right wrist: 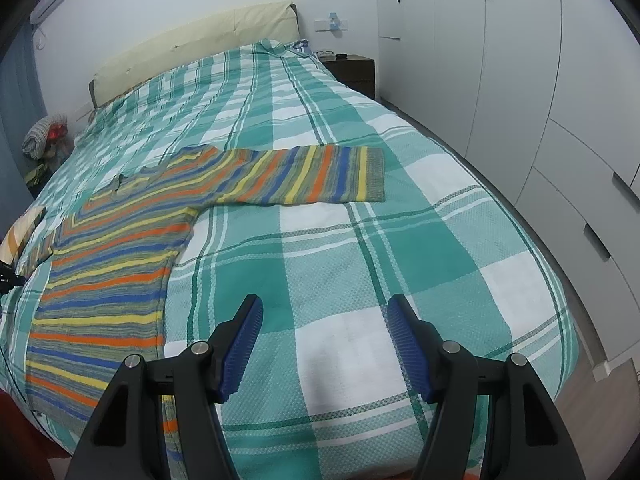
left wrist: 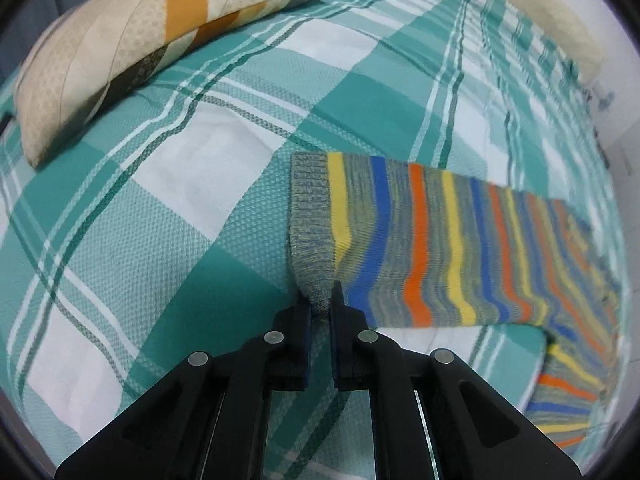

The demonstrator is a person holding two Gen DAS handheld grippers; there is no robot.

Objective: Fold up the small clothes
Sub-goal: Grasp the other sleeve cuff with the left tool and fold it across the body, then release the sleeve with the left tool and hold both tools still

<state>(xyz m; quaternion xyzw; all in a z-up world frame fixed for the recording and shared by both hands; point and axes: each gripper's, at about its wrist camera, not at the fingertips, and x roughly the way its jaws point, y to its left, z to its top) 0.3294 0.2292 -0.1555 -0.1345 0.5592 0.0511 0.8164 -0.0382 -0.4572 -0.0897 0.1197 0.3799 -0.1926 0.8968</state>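
a striped knitted sweater (right wrist: pixel 120 264) in grey, yellow, blue and orange lay flat on the bed's green-and-white checked cover (right wrist: pixel 360 280), its body toward the left edge and one sleeve stretched across the middle toward the right edge. the left gripper (left wrist: pixel 320 308) was pinched narrow on the near corner of the grey ribbed cuff (left wrist: pixel 314 216) of the other sleeve, puckering the knit. the right gripper (right wrist: pixel 322 344) hung wide and empty over bare cover near the foot edge. the knit looked light, soft and stretchy, likely to sag and drag; cuffs, hem corners and shoulder seams seemed the firmest places to take hold.
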